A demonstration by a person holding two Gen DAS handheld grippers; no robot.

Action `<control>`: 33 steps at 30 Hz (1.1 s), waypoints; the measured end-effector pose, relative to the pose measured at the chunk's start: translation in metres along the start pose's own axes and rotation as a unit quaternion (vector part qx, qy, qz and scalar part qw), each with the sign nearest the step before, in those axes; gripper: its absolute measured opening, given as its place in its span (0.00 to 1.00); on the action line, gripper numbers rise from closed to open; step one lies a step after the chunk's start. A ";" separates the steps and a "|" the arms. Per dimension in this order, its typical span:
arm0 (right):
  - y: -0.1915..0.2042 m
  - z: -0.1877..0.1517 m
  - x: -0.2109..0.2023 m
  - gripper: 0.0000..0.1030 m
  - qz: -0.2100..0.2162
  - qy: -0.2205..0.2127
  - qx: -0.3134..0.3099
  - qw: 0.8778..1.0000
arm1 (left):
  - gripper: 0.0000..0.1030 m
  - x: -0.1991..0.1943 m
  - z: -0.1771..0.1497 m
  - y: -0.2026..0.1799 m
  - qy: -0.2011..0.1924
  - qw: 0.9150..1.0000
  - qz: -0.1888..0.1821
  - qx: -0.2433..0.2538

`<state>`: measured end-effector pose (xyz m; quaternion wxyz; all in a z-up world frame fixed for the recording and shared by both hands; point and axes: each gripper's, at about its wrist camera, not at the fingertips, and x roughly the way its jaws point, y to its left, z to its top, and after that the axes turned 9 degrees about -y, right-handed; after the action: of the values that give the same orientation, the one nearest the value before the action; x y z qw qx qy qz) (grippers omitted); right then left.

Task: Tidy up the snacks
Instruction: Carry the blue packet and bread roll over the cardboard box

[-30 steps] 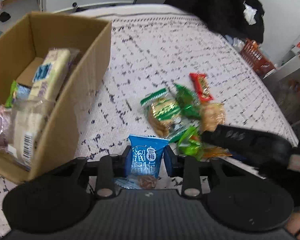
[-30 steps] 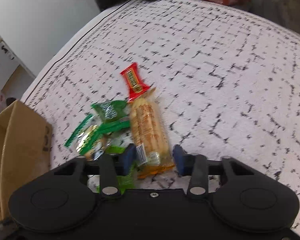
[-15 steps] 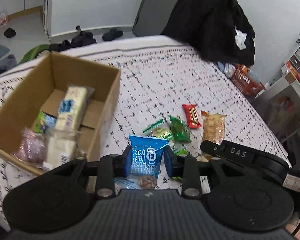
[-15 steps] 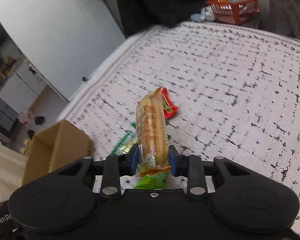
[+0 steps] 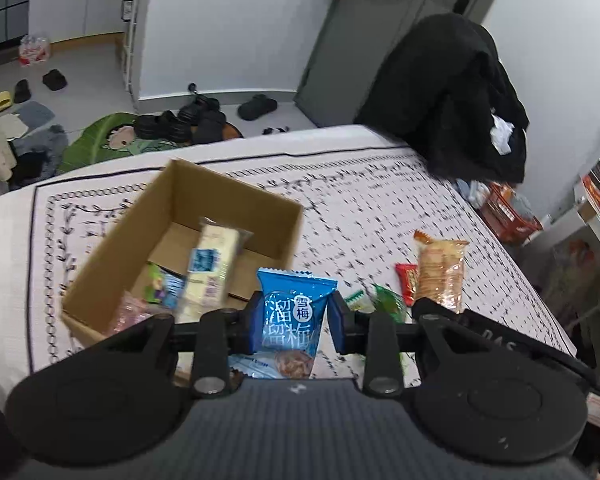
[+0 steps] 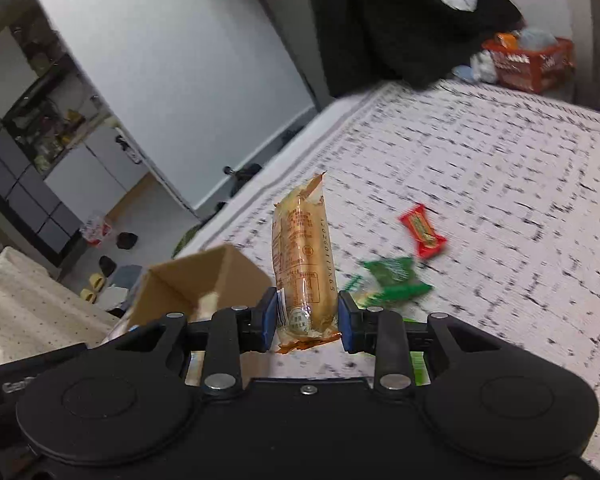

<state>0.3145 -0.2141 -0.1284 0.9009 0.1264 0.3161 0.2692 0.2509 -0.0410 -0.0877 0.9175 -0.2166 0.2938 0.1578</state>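
Observation:
My left gripper (image 5: 295, 322) is shut on a blue plum snack packet (image 5: 292, 312), held above the patterned bedspread. Left of it stands the open cardboard box (image 5: 236, 204) with a pale wafer pack (image 5: 212, 268) and other packets inside. My right gripper (image 6: 307, 316) is shut on an orange biscuit pack (image 6: 304, 264) (image 5: 440, 272), lifted clear of the bed. On the bedspread lie a red candy bar (image 6: 422, 232) (image 5: 405, 280) and green packets (image 6: 392, 276) (image 5: 386, 298). The box (image 6: 188, 280) sits left of the right gripper.
The patterned bedspread (image 5: 380, 200) falls off to the floor at the far edge, where shoes (image 5: 188, 120) lie. A black coat (image 5: 448, 96) hangs at the far right corner. An orange basket (image 5: 508, 216) stands beside the bed on the right.
Both grippers rose higher above the bed with their packets. The right gripper shut on the orange biscuit pack and lifted it off the bedspread, swinging left toward the box.

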 end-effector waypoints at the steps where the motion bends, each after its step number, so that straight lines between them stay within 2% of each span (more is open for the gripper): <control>1: 0.004 0.001 0.000 0.29 0.007 0.000 0.000 1.000 | 0.31 -0.002 0.002 0.004 -0.003 1.000 0.002 -0.002; 5: 0.014 0.001 0.002 0.30 0.034 -0.003 0.000 0.999 | 0.31 -0.010 0.011 0.016 -0.013 1.000 0.008 -0.010; 14: 0.035 -0.007 0.003 0.30 0.047 -0.013 -0.005 0.999 | 0.31 -0.020 0.020 0.044 -0.025 0.999 0.018 -0.033; 24: 0.060 -0.019 0.012 0.29 0.044 -0.014 -0.005 0.999 | 0.31 -0.015 0.028 0.068 -0.024 0.998 0.023 -0.056; 33: 0.082 -0.028 0.024 0.29 0.047 -0.023 0.008 0.999 | 0.31 0.003 0.052 0.091 -0.032 0.997 0.012 -0.063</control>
<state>0.2793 -0.1310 -0.1292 0.8932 0.1545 0.2911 0.3058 0.2401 0.0627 -0.0793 0.9089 -0.2653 0.2565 0.1942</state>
